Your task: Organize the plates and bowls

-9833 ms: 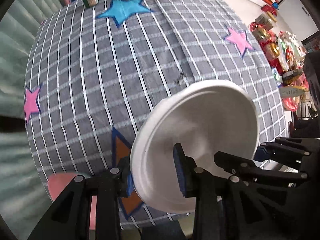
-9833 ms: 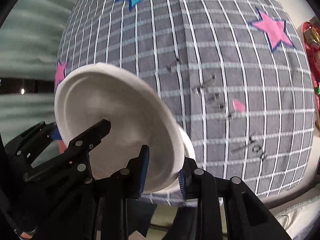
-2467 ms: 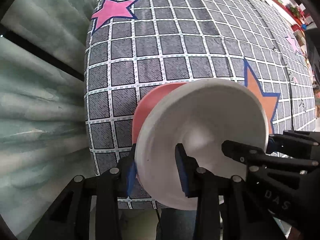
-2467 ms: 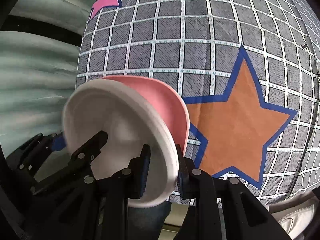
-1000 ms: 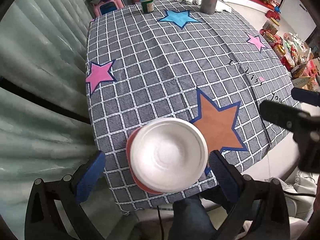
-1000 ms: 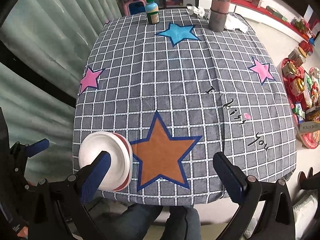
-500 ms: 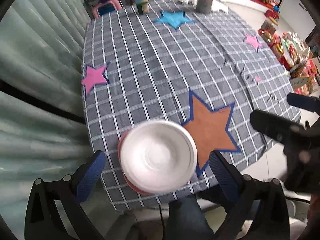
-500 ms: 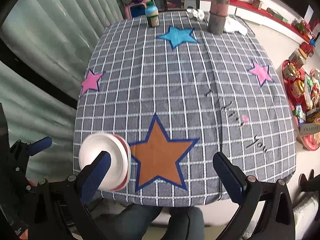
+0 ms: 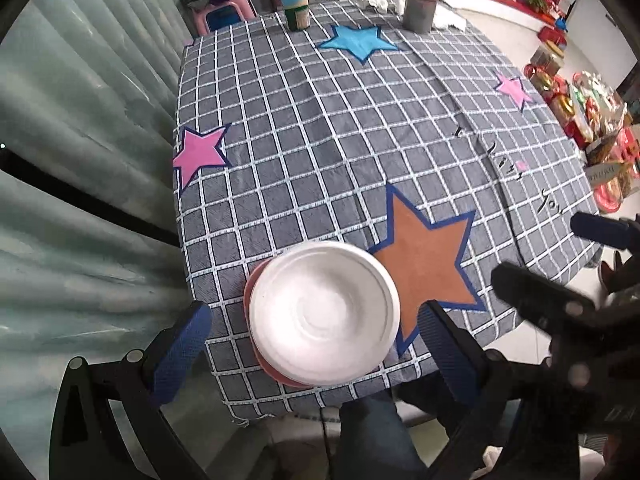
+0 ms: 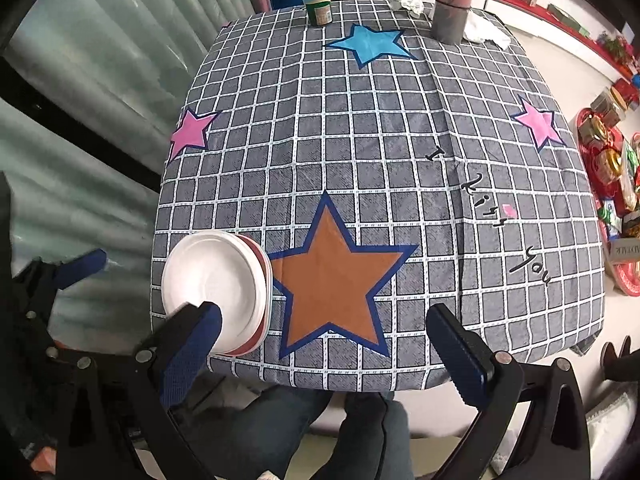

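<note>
A white plate [image 9: 323, 312] [image 10: 212, 282] lies on top of a pink plate [image 9: 253, 296] [image 10: 262, 258], stacked near the table's front left corner beside the orange star. My left gripper [image 9: 312, 344] hovers open above the stack, holding nothing. My right gripper [image 10: 324, 352] is open too, raised over the front edge, its left finger overlapping the white plate in view. In the left wrist view the right gripper's black frame [image 9: 560, 312] shows at the right.
The grey checked tablecloth [image 10: 380, 140] carries star patches. A green-capped bottle [image 10: 318, 0] and a grey cylinder [image 10: 452, 8] stand at the far edge with crumpled tissue [image 10: 486, 28]. A corrugated wall runs along the left. A person's legs [image 10: 296, 432] are below the front edge.
Both grippers held the white plate, set it on the pink plate, then opened and lifted away. In the last half second the views have only shifted slightly.
</note>
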`<state>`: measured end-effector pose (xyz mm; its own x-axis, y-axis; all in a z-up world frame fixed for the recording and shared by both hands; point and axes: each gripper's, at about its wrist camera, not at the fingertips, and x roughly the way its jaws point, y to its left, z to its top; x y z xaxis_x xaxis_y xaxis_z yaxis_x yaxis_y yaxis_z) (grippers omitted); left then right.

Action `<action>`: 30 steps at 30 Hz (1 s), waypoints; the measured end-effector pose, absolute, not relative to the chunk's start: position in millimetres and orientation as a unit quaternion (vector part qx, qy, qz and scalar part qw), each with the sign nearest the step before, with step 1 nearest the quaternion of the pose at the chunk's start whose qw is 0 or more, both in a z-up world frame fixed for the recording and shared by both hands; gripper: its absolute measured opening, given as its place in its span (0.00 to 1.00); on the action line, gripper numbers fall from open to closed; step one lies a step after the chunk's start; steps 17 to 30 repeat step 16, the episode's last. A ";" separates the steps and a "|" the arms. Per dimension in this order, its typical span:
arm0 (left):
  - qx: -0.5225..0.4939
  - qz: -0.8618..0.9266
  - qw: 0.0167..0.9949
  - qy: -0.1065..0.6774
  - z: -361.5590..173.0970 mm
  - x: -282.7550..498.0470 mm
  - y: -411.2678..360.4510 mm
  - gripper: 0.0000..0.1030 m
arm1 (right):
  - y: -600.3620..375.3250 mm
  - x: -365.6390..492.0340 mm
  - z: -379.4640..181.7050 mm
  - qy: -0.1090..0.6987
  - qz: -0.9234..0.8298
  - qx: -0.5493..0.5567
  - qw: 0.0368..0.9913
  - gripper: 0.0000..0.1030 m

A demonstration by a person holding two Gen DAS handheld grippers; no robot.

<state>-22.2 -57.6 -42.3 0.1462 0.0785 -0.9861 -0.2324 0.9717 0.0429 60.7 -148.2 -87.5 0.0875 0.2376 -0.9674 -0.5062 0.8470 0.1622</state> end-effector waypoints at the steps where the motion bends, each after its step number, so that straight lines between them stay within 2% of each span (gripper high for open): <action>1: -0.060 0.101 0.754 0.647 -42.8 -22.1 -57.6 1.00 | -147.7 61.6 -84.6 0.621 0.255 -0.108 0.733 1.00; 7: -0.068 0.100 0.745 0.656 -56.4 -23.2 -53.7 1.00 | -146.4 62.4 -93.6 0.627 0.249 -0.109 0.730 1.00; 12: -0.076 0.108 0.748 0.651 -53.0 -18.8 -43.2 1.00 | -140.6 66.4 -94.8 0.628 0.249 -0.111 0.729 1.00; 16: -0.076 0.108 0.780 0.612 -37.7 -16.0 -38.9 1.00 | -137.6 74.9 -80.8 0.613 0.252 -0.107 0.741 1.00; 30: -0.076 0.108 0.780 0.612 -37.7 -16.0 -38.9 1.00 | -137.6 74.9 -80.8 0.613 0.252 -0.107 0.741 1.00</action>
